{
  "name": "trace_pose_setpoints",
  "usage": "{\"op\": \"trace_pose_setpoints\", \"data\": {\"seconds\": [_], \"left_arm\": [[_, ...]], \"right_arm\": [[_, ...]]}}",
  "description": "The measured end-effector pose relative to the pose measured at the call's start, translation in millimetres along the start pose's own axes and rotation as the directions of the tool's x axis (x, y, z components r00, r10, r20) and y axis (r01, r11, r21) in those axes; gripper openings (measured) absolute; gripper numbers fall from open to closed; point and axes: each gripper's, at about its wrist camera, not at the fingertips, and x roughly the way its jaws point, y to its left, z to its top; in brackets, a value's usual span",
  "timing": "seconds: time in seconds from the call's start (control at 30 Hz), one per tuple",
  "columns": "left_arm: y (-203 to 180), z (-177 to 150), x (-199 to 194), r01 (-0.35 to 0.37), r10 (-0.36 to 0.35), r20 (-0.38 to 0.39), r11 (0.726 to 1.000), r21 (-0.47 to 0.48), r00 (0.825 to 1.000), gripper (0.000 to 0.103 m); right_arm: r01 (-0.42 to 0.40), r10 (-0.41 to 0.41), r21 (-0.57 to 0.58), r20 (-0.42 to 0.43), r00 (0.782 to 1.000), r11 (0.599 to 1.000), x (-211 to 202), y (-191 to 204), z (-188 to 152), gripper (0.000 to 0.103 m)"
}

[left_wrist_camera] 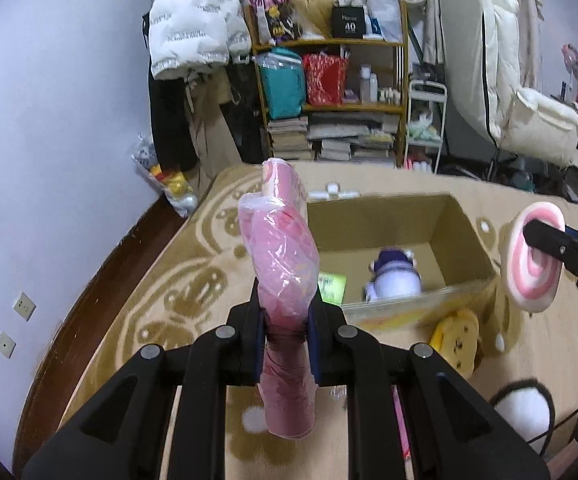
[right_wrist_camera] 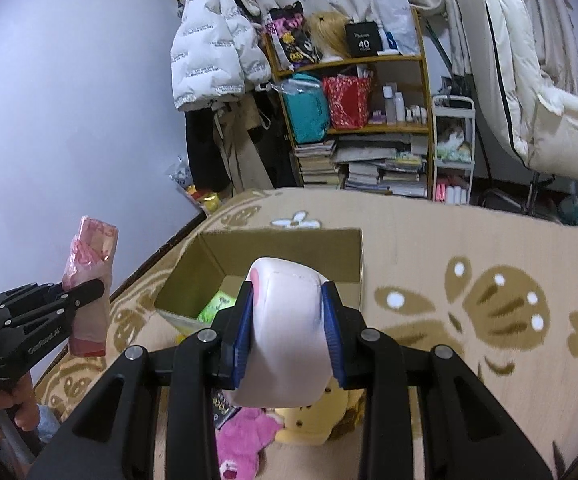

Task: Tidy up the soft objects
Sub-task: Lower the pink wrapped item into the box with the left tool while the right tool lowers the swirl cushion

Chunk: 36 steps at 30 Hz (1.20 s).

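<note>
My left gripper (left_wrist_camera: pixel 287 332) is shut on a pink soft bundle in clear plastic wrap (left_wrist_camera: pixel 281 264), held upright above the rug, left of the open cardboard box (left_wrist_camera: pixel 465 232). The bundle also shows in the right wrist view (right_wrist_camera: pixel 91 280). My right gripper (right_wrist_camera: pixel 289 320) is shut on a pink-and-white swirl cushion (right_wrist_camera: pixel 287 332), held over the box's near right corner; the cushion also shows in the left wrist view (left_wrist_camera: pixel 533 256). In the box lie a white-and-purple plush (left_wrist_camera: pixel 395 276) and a green packet (left_wrist_camera: pixel 331 286).
A yellow plush (left_wrist_camera: pixel 457 338) lies on the beige patterned rug (right_wrist_camera: pixel 489 240) by the box front, with a pink plush (right_wrist_camera: pixel 241 440) near it. A black-and-white plush (left_wrist_camera: pixel 525 412) lies at right. A cluttered wooden shelf (left_wrist_camera: pixel 329 44) and hung coats stand behind.
</note>
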Motion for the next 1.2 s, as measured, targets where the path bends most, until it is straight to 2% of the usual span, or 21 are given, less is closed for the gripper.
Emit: {"op": "trace_pose_setpoints", "data": {"seconds": [0.23, 0.3, 0.63, 0.77, 0.93, 1.07, 1.2], "left_arm": [[-10.6, 15.9, 8.6, -0.052, 0.049, 0.059, 0.997, 0.057, 0.997, 0.016], [-13.4, 19.2, 14.8, -0.045, 0.042, 0.051, 0.997, 0.065, 0.998, 0.016], [-25.1, 34.9, 45.8, -0.010, 0.003, 0.070, 0.995, 0.101, 0.998, 0.016], [-26.4, 36.9, 57.2, 0.013, -0.019, 0.062, 0.996, 0.089, 0.998, 0.016], [-19.7, 35.0, 68.9, 0.103, -0.104, 0.017, 0.994, 0.040, 0.994, 0.016], [-17.5, 33.1, 75.8, 0.084, -0.085, 0.017, 0.996, 0.041, 0.996, 0.016], [-17.8, 28.3, 86.8, 0.087, -0.087, -0.016, 0.996, 0.029, 0.996, 0.016]], "right_arm": [[-0.001, 0.001, -0.027, 0.006, 1.000, 1.000, 17.0, -1.1, 22.7, 0.034], [-0.020, 0.020, -0.023, 0.002, 1.000, 1.000, 22.7, -0.2, 25.8, 0.034], [-0.005, 0.004, -0.098, -0.007, 1.000, 0.995, 50.6, 6.9, 30.2, 0.034], [0.001, -0.001, -0.129, -0.002, 1.000, 0.992, 60.0, 7.2, 30.5, 0.035], [-0.021, 0.019, -0.108, -0.015, 1.000, 0.994, 70.2, 3.9, 26.4, 0.035], [-0.016, 0.013, -0.111, -0.024, 1.000, 0.994, 77.4, 1.3, 22.4, 0.035], [-0.017, 0.013, -0.100, -0.044, 0.999, 0.995, 86.5, -4.2, 18.9, 0.036]]}}
